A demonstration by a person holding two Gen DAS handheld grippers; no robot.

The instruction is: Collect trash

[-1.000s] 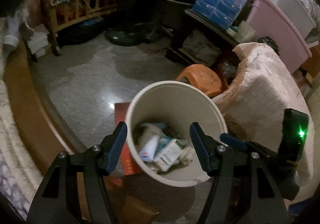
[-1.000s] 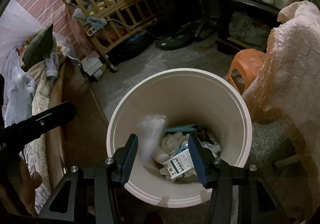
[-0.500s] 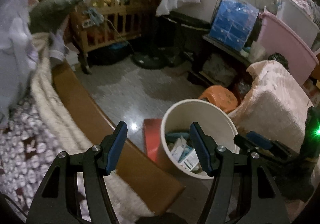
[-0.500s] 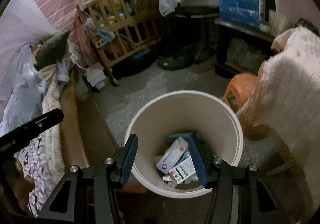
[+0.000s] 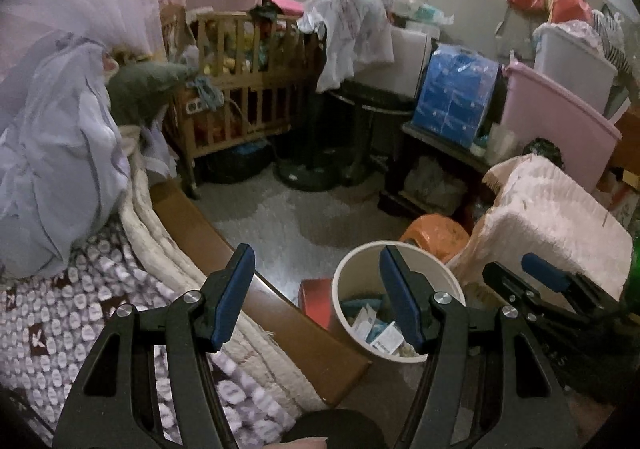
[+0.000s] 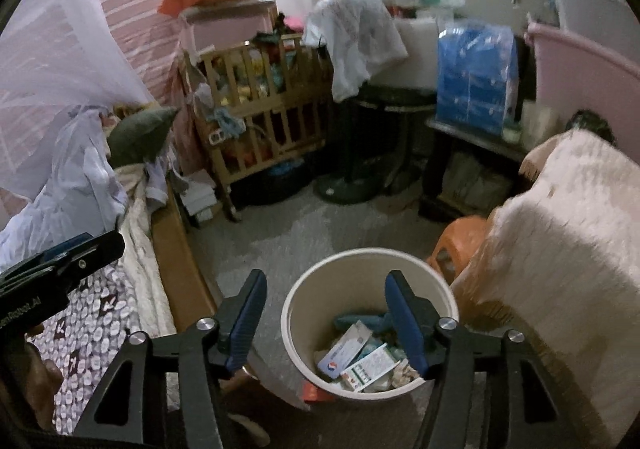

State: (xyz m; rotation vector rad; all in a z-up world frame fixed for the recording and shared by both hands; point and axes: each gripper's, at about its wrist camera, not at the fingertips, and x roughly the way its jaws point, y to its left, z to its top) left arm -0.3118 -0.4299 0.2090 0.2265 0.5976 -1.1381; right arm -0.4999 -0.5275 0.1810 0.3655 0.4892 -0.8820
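Left wrist view: left gripper [image 5: 316, 297] with fingers [image 5: 234, 291] released and spread, nothing between them, above the near edge of a bed [image 5: 100, 313] with a patterned cover and a brown wooden side rail [image 5: 280, 313]. Just right of that rail on the grey floor [image 5: 280, 225], a cream trash bin [image 5: 360, 269], upright, holding cardboard packets and wrappers [image 5: 380, 333]; partly hidden behind the right finger. Red flat thing [image 5: 314, 299] on the floor, touching the bin's left side. Orange stool [image 5: 436, 235] just beyond the bin, and a pinkish fleece blanket [image 5: 552, 217] draped to its right. Right gripper [image 5: 536, 285] visible at the right edge, beside the bin. Farther off: wooden cot [image 5: 248, 89], blue pack [image 5: 456, 101] on a dark counter [image 5: 440, 141], pink tub [image 5: 560, 121]. Right wrist view: right gripper [image 6: 326, 321] over the bin [image 6: 304, 313], fingers [image 6: 246, 319] released after just widening, empty; a white-and-blue box [image 6: 344, 349] and a green-printed box [image 6: 370, 365] lying loose on top of the rubbish inside. Left gripper [image 6: 60, 265] at the left edge above the bed [image 6: 92, 333].
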